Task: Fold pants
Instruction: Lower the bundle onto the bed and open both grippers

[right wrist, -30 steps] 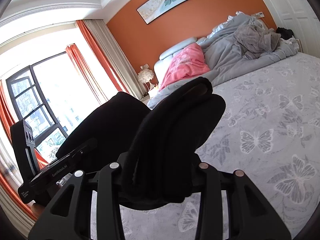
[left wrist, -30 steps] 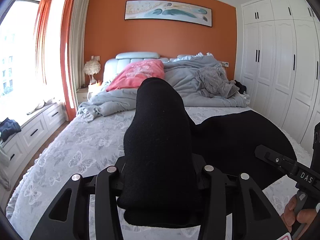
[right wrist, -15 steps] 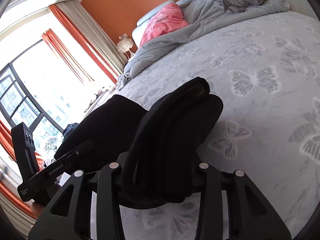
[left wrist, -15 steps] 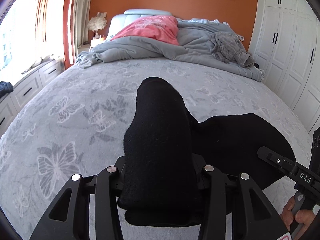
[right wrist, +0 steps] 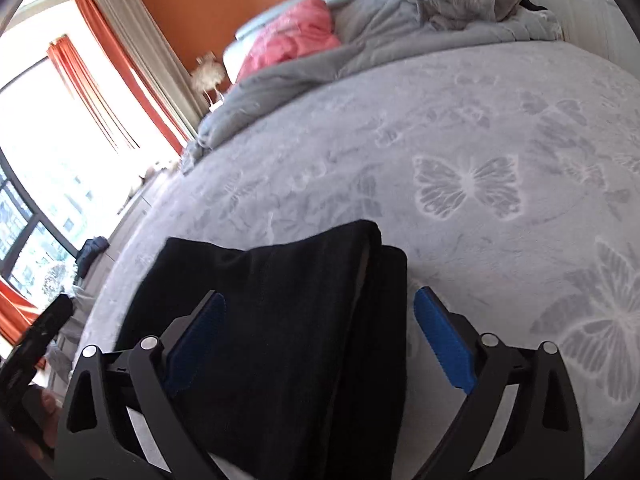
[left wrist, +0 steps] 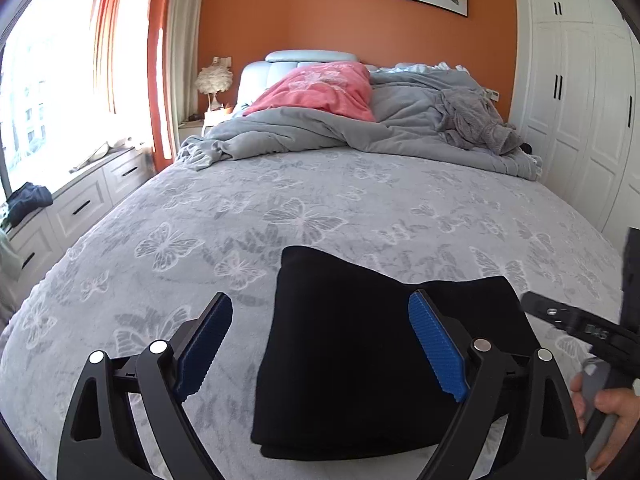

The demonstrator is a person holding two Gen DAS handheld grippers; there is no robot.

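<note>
Now the folded black pants [left wrist: 360, 360] lie on the butterfly bedspread [left wrist: 280, 208], both the left gripper [left wrist: 320, 344] and right gripper [right wrist: 320, 340] opening, pads clear of the cloth.

Orange wall [left wrist: 360, 32], white wardrobe [left wrist: 580, 100], bright window [left wrist: 48, 80] with orange curtains [left wrist: 156, 80], butterfly-patterned grey bed [left wrist: 360, 208].

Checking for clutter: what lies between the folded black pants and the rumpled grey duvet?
Only bare butterfly-print bedspread between pants and duvet, per left wrist view.
</note>
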